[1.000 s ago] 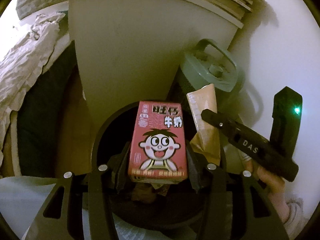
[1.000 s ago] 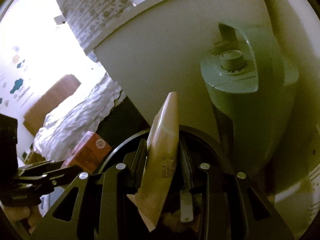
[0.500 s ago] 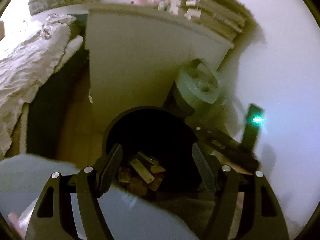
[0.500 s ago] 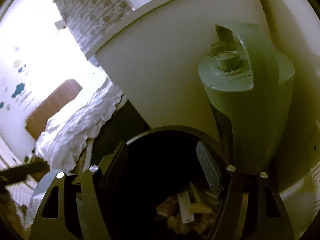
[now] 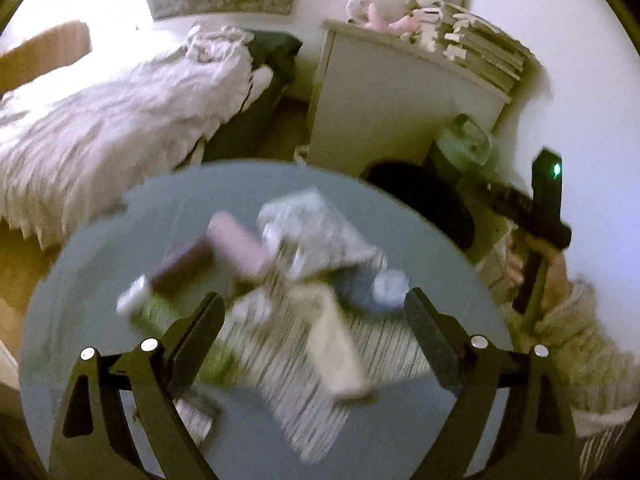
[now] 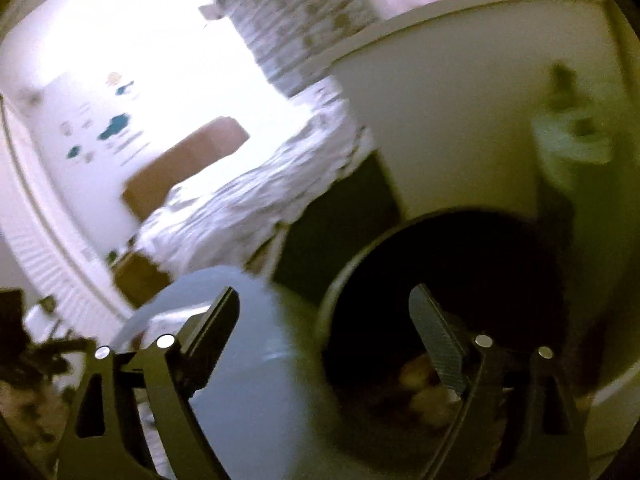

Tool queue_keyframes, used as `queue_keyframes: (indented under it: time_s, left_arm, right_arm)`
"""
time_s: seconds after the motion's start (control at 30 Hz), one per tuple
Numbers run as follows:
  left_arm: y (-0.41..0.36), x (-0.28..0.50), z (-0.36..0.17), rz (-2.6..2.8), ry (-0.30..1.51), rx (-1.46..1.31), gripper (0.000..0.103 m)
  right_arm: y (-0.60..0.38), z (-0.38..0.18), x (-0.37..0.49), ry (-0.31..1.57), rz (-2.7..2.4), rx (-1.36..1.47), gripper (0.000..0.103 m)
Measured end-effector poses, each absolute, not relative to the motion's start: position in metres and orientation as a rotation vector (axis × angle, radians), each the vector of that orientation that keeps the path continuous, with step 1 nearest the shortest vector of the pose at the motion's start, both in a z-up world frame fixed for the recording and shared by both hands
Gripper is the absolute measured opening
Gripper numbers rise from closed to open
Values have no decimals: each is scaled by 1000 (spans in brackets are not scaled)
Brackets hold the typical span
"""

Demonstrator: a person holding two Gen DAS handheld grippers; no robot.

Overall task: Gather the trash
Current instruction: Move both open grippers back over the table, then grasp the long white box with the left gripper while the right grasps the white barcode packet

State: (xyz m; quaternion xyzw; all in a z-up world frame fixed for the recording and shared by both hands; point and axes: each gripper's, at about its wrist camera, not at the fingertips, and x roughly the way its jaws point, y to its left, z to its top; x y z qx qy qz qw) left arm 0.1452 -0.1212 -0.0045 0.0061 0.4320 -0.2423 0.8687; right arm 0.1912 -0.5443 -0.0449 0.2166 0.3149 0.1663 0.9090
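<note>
**Both tongs wide open and empty, one over a cluttered round tabletop, one beside a black bin**

In the left wrist view, the left tongs (image 5: 312, 312) hang over a round grey-blue tabletop (image 5: 100, 240); their jaws have just been opening, stand wide apart and hold nothing. Motion blur smears the litter on the tabletop, and no writing on any piece can be read. The litter is a pink tube-shaped piece (image 5: 236, 244), a dark maroon piece (image 5: 180, 266) touching it, a crumpled pale wrapper (image 5: 316, 232), a cream box-shaped piece (image 5: 336, 352) lying between the jaws but untouched, and a green scrap (image 5: 154, 310) near the left jaw; all of it rests on a striped cloth or paper (image 5: 388, 348). Beyond the tabletop's far right edge stands a black bin (image 5: 424, 196); from here its inside shows only as dark. Behind it are a pale cabinet (image 5: 392, 100) with stacked books (image 5: 484, 48) and soft toys (image 5: 384, 12) on top, and a green jug (image 5: 464, 146). A bed with a white ruffled cover (image 5: 112, 120) lies to the left.

In the right wrist view, the right tongs (image 6: 324, 336) have also just been opening; their jaws are spread wide with nothing between them. The bin (image 6: 360, 264) fills the lower right, with pale tan scraps (image 6: 420, 384) lying at its bottom, too blurred to identify.
</note>
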Motion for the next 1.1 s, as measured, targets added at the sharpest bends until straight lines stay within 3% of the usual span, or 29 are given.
queue_keyframes:
  time_s: [0.2,0.23,0.27,0.33,0.57,0.7,0.77,0.87,1.1]
  left_arm:
    - [-131,137,-24,-571,913,6,90]
    - [-137,138,-28,-579,918,18,84]
    - [-140,136,-32,-581,928,26,67]
    - [-142,138,-43,-582,965,21,44]
    - [-131,138,-60,-565,964,-34,26]
    - [-115,136,-62,-548,932,-76,19]
    - [-114,132,-63,-543,927,-77,18]
    - [-111,128,-63,-540,922,-81,17]
    - [-104,120,-51,-566,882,-106,17]
  right_arm:
    - [-460,-22,202,778,513,385,93]
    - [-444,-18,205,798,536,364,94]
    - [-426,-14,209,821,562,342,96]
    - [-399,-12,217,865,583,292,97]
    - [-315,-39,259,1062,536,121,97]
    - [-301,-60,267,1132,492,91,96]
    - [-300,-62,266,1127,479,85,80]
    - [-300,-58,264,1113,497,84,67]
    - [-356,-14,246,905,555,283,62]
